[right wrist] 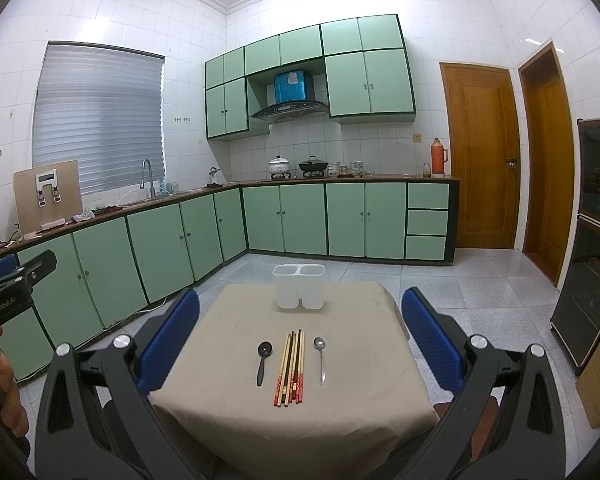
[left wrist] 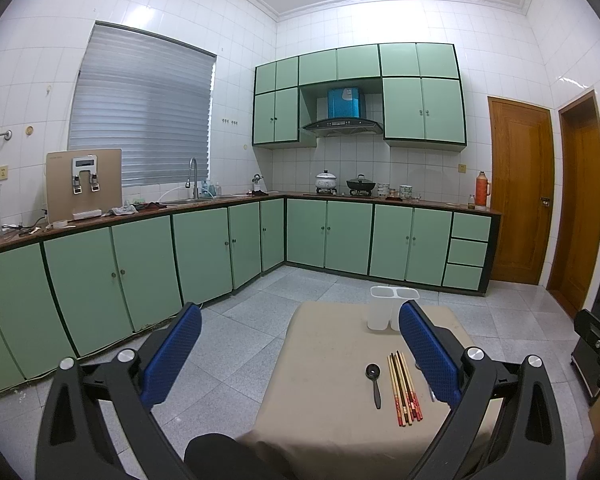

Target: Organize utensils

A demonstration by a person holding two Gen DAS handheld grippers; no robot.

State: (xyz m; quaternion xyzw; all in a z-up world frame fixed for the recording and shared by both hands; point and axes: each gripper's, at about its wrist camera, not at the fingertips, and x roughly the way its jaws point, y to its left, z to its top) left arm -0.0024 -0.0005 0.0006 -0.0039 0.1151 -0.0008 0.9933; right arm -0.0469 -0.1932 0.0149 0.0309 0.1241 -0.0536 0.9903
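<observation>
Here a cloth-covered table point(right wrist: 340, 412) stands amid green cabinets point(right wrist: 304, 220).

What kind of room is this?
It looks like a home kitchen. There are green cabinets along the walls, a sink with a tap, and pots on a stove under a range hood.

Both grippers are held level above the table edge, the left gripper point(left wrist: 300, 354) and the right gripper point(right wrist: 300, 344) each with blue-padded jaws spread wide, gripping nothing
</observation>
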